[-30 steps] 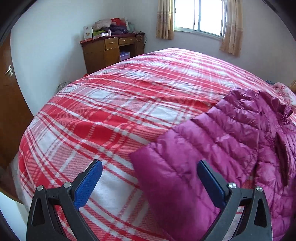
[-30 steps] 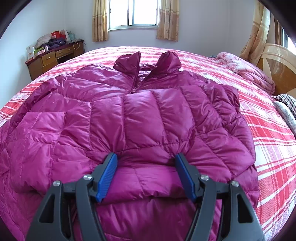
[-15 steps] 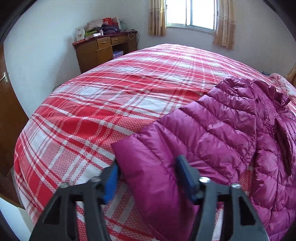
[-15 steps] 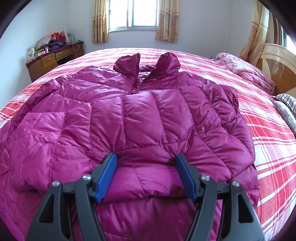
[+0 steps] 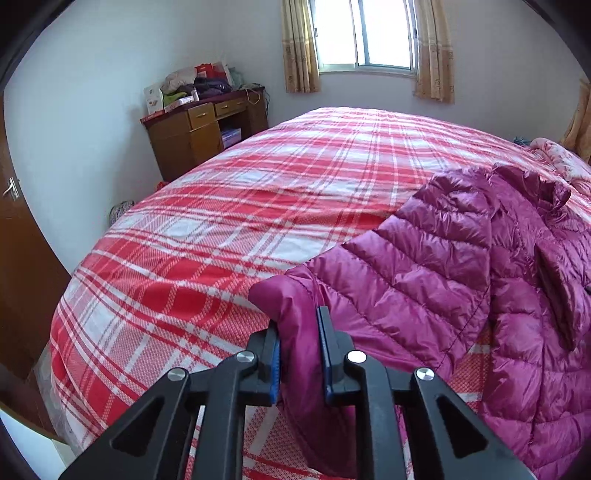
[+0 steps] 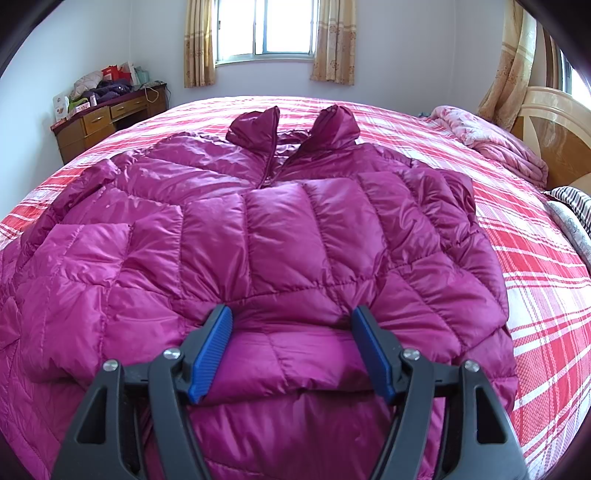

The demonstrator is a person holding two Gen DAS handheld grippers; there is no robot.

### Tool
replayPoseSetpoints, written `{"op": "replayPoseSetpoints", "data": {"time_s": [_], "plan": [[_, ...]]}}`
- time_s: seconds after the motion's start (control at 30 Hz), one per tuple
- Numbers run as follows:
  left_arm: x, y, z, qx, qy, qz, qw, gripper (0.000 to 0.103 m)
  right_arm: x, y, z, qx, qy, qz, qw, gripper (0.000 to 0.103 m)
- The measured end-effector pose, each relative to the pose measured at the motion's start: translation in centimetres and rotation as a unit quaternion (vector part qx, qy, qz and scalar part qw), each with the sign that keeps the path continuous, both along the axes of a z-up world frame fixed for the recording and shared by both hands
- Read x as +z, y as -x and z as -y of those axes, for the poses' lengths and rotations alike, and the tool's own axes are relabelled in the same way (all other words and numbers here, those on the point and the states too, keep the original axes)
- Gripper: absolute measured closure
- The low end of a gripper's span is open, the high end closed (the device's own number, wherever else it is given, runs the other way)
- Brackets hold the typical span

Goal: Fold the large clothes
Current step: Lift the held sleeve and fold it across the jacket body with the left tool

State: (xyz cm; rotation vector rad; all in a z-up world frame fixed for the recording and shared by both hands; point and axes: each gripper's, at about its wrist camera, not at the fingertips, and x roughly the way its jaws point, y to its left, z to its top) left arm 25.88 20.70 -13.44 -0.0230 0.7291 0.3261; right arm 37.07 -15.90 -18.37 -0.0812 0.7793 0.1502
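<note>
The puffy, soft, slippery coat (image 6: 280, 236) lies on the bed (image 5: 207, 236); the left tongs (image 5: 299, 354) are closing on its sleeve end, a good thin spot, while the right tongs (image 6: 291, 347) stand wide around its hem, maybe not pinching.

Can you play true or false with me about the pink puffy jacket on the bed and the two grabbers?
1. The jacket lies on a red plaid bedspread. True.
2. The left gripper has nothing between its pads. False: its jaws are closing on the sleeve cuff.
3. The right gripper is squeezed shut. False: its jaws stand wide apart over the jacket's folded part.
4. The jacket's collar points toward the window. True.
5. The wooden desk is bare. False: clothes and boxes are piled on it.
</note>
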Motion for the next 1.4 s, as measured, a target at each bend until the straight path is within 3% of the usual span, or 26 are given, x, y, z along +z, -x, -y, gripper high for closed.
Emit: {"op": "replayPoseSetpoints", "data": {"time_s": [0.2,0.33,0.5,0.73,0.93,1.27,1.4], "plan": [[4.2,-0.4,0.3,-0.007,-0.019,0.034,0.9992,0.089,0.1,-0.2,0.0,0.002,-0.004,-0.005,1.000,0.031],[9.0,-0.6,1.5,-0.028,-0.030,0.074,0.9964,0.090,0.8,-0.2,1.1,0.006,-0.039,-0.020,0.999,0.031],[14.7,-0.8,4.6,-0.068,-0.056,0.123,0.9885,0.090,3.7,1.6,2.6,0.009,-0.085,-0.013,0.996,0.027],[18.8,-1.5,11.9,-0.149,-0.077,0.159,0.9729,0.090,6.1,4.4,5.1,0.016,-0.115,0.002,0.993,0.021],[18.1,-2.4,19.5,-0.222,-0.106,0.154,0.9570,0.090,5.8,7.1,7.3,0.012,-0.116,-0.001,0.993,0.021],[11.7,-3.8,31.1,-0.328,-0.088,0.090,0.9362,0.090,3.8,8.0,10.4,-0.012,-0.127,-0.014,0.992,0.021],[8.7,-4.6,33.2,-0.347,-0.088,0.054,0.9321,0.090,2.8,8.4,10.6,-0.011,-0.125,-0.017,0.992,0.021]]}}
